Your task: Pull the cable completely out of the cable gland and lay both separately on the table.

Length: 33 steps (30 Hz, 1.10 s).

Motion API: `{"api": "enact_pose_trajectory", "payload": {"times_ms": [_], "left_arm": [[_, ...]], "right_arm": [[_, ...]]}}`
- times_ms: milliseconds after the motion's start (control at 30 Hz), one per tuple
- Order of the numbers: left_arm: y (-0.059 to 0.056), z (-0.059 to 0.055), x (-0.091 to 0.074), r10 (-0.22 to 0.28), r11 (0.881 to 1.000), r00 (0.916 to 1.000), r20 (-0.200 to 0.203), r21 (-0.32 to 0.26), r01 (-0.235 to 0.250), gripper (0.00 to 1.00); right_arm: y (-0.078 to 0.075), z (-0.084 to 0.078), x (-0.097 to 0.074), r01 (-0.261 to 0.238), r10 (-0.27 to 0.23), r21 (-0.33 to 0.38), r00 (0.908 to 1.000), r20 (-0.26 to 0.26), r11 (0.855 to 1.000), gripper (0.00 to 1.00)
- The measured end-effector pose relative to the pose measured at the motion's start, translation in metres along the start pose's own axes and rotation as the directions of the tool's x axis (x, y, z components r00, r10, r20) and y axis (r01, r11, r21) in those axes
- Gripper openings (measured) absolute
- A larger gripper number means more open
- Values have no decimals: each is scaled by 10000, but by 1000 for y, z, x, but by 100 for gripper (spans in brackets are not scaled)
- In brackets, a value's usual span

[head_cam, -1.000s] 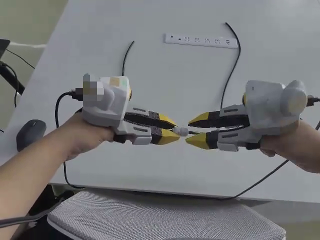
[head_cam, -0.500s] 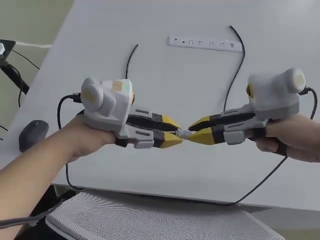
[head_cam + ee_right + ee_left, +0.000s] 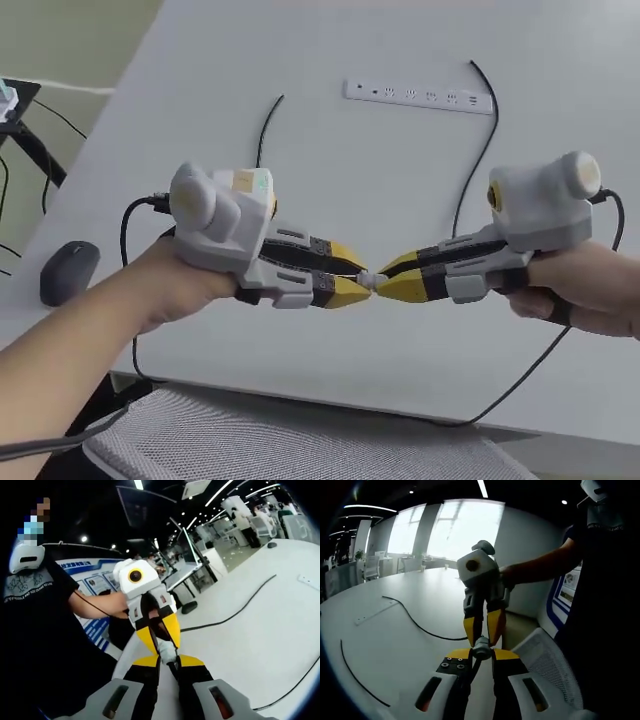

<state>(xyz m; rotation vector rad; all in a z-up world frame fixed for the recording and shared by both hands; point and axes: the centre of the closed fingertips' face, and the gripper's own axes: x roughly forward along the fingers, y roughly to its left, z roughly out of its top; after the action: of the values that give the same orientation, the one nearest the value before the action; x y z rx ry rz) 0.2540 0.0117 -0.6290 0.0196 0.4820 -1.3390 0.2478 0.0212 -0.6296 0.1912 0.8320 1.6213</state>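
Observation:
A small white-grey cable gland (image 3: 368, 281) hangs in the air between two yellow-tipped grippers that meet tip to tip above the table's near edge. My left gripper (image 3: 358, 284) comes in from the left and is shut on the gland (image 3: 481, 647). Opposite it, my right gripper (image 3: 386, 285) is shut on the short black cable (image 3: 173, 667) that runs out of the gland (image 3: 167, 653) and between its jaws. In the left gripper view my own gripper (image 3: 481, 655) is at the bottom, with the right one facing it from above. The right gripper view has my right gripper (image 3: 169, 661) at the bottom.
A white power strip (image 3: 418, 96) lies at the back of the grey table (image 3: 330, 180), with its black lead (image 3: 470, 170) curving toward me. Another thin black cable (image 3: 266, 122) lies left of centre. A dark mouse (image 3: 68, 270) sits at the left edge; a mesh chair (image 3: 300, 440) is below.
The right gripper's jaws were open around the cable and have shut on it. Both grippers have drawn closer, tip to tip. The head camera has shifted a little.

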Motion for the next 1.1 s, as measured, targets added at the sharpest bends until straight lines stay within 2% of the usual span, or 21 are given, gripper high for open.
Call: {"api": "enact_pose_trajectory", "payload": {"times_ms": [67, 200, 300, 367, 467, 500, 567, 600, 633, 667, 733, 800, 833, 867, 900, 967, 1000, 1033, 1100], "left_arm": [[1, -1, 1, 10, 10000, 10000, -16, -94, -10, 15], [2, -1, 1, 32, 9998, 10000, -20, -218, -32, 15], [3, -2, 1, 44, 9998, 10000, 5, -170, -44, 15], [4, -2, 1, 43, 9996, 10000, 19, -295, -43, 15], [5, -2, 1, 29, 9995, 10000, 56, -324, -27, 15], [5, -2, 2, 8, 9994, 10000, 61, -359, -6, 15], [5, -3, 3, -20, 9995, 9999, 123, -300, 23, 15], [6, -3, 3, 2, 9995, 9999, 157, -321, 3, 15], [5, -3, 3, -12, 9994, 9998, 174, -335, 18, 15], [4, -4, 4, -62, 9993, 9998, 185, -369, 69, 15], [1, -5, 5, -152, 9990, 9997, 187, -417, 160, 15], [0, -6, 6, -214, 9987, 9996, 162, -459, 222, 15], [-1, -7, 7, -238, 9984, 9996, 149, -513, 245, 15], [-1, -7, 7, -244, 9984, 9996, 147, -511, 252, 15], [-1, -7, 7, -264, 9982, 9996, 138, -527, 270, 15], [-1, -5, 7, -230, 9983, 9996, 174, -528, 239, 15], [0, -5, 7, -230, 9982, 9996, 189, -550, 240, 15], [0, -5, 6, -230, 9980, 9995, 207, -589, 242, 15], [0, -4, 6, -189, 9980, 9995, 253, -604, 204, 15]], "right_arm": [[0, -1, 0, 11, -13, -272, 10000, -83, 9996, 9], [-1, -1, 0, 277, -329, -1443, 9989, -339, 9891, 8], [-3, -1, 0, 741, -896, -2449, 9946, -525, 9667, 8], [-3, -1, 0, 954, -1189, -3167, 9913, -557, 9437, 8], [-3, -1, -1, 1332, -1712, -4274, 9839, -514, 8942, 8], [-4, -2, -2, 1514, -1979, -4586, 9787, -548, 8757, 8], [-5, -4, -2, 1839, -2405, -4932, 9692, -533, 8503, 8], [-6, -3, -2, 2183, -2808, -5275, 9589, -400, 8210, 8], [-5, -4, -1, 2226, -2969, -5680, 9541, -403, 7923, 8], [-4, -7, -1, 2320, -3265, -6133, 9441, -447, 7550, 8], [-4, -10, -1, 2432, -3673, -6618, 9286, -523, 7091, 8], [-4, -12, -2, 2465, -3938, -6983, 9176, -550, 6720, 8], [-5, -13, -2, 2497, -4174, -7286, 9071, -545, 6378, 8], [-5, -13, -2, 2501, -4307, -7446, 9008, -554, 6188, 8], [-6, -14, -2, 2562, -4445, -7517, 8941, -546, 6077, 8], [-7, -12, -2, 2611, -4712, -7865, 8810, -427, 5596, 7], [-6, -12, -2, 2637, -4697, -7791, 8817, -445, 5688, 7], [-6, -12, -2, 2664, -4715, -7787, 8808, -426, 5680, 7], [-7, -11, -2, 2706, -4793, -7856, 8769, -375, 5565, 7]]}}
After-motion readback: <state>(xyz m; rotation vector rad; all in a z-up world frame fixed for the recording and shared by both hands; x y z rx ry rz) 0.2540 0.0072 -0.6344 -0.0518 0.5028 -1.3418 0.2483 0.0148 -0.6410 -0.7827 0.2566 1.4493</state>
